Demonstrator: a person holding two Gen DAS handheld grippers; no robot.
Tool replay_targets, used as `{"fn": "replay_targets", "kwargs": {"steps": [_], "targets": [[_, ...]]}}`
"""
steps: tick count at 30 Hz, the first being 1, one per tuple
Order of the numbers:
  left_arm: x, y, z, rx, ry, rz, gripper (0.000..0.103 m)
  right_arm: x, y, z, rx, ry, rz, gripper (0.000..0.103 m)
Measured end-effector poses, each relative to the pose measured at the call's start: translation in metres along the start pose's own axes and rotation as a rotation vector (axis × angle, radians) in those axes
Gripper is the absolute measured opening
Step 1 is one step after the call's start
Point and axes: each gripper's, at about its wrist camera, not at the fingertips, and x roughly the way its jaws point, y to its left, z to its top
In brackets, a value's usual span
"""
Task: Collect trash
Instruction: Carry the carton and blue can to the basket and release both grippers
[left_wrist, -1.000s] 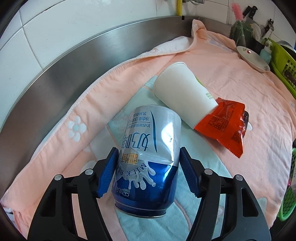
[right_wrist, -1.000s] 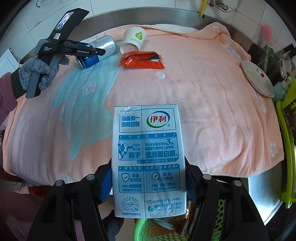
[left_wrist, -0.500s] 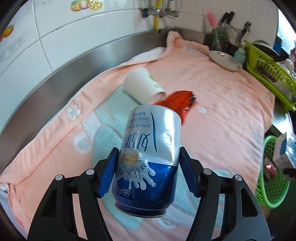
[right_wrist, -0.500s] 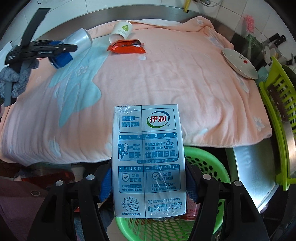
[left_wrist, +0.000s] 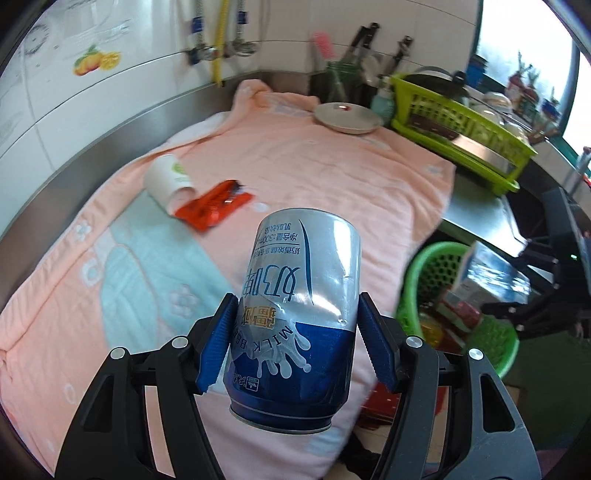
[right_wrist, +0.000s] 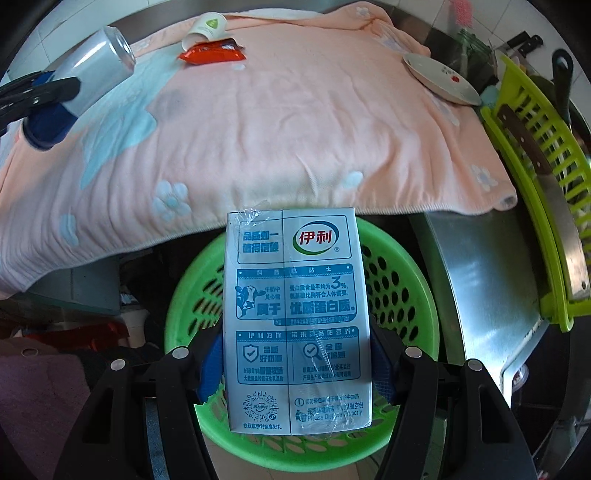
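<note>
My left gripper (left_wrist: 297, 343) is shut on a silver and blue drink can (left_wrist: 295, 295) and holds it in the air above the pink towel (left_wrist: 332, 166). My right gripper (right_wrist: 295, 363) is shut on a white and blue milk carton (right_wrist: 295, 317), held over the green trash basket (right_wrist: 406, 266) below the counter's edge. The basket also shows in the left wrist view (left_wrist: 432, 266), with trash in it. A white paper cup (left_wrist: 166, 181) lies on its side next to a red snack wrapper (left_wrist: 212, 208) at the far left of the towel.
A plate (left_wrist: 347, 118) sits at the towel's far end. A lime dish rack (left_wrist: 461, 122) with cookware stands on the steel counter (right_wrist: 480, 266) to the right. A tiled wall with pipes runs behind. Clutter lies on the floor around the basket.
My left gripper has lifted the can off the towel and swung it right toward the basket. My right gripper has carried the carton back off the counter to above the basket.
</note>
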Motion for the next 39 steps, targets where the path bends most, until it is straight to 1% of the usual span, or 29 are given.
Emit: {"fn": "replay_targets", "kwargs": {"steps": [9, 17, 23, 29, 30, 39], "targets": [[0.008, -0.081, -0.006, 0.07, 0.014, -0.116, 0.064, 0.004, -0.029, -0.026, 0.023, 0.023, -0.037, 0.062], [0.019, -0.13, -0.011, 0.101, 0.037, -0.195, 0.064, -0.005, -0.051, -0.045, 0.055, 0.006, -0.055, 0.066], [0.032, -0.154, -0.013, 0.118, 0.064, -0.228, 0.064, -0.017, -0.062, -0.052, 0.068, -0.017, -0.071, 0.067], [0.045, -0.169, -0.013, 0.114, 0.103, -0.254, 0.066, -0.026, -0.071, -0.055, 0.081, -0.04, -0.075, 0.067], [0.047, -0.172, -0.014, 0.116, 0.105, -0.265, 0.066, -0.027, -0.072, -0.055, 0.082, -0.043, -0.077, 0.067], [0.051, -0.192, -0.012, 0.142, 0.112, -0.289, 0.068, -0.034, -0.074, -0.058, 0.085, -0.058, -0.085, 0.067]]}}
